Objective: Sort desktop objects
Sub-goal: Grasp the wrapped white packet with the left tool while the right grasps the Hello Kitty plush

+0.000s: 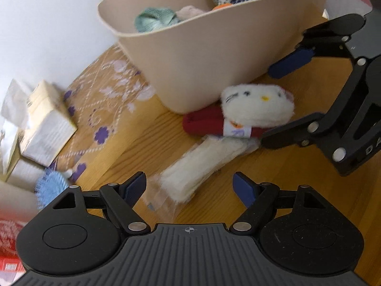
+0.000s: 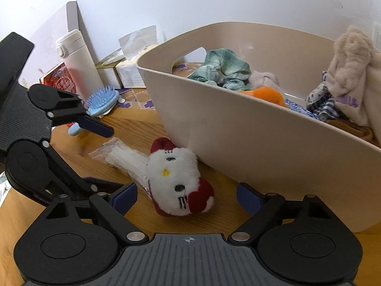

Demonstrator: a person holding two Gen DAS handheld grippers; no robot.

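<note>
I have both jaws spread wide: my right hand-held gripper (image 2: 187,196) straddles the plush cat (image 2: 175,178), my left hand-held gripper (image 1: 189,188) the plastic packet (image 1: 190,176) on the table (image 1: 273,178).

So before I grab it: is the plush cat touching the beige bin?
Cannot tell. In the right wrist view the plush cat lies close beside the bin, any gap hidden.
</note>
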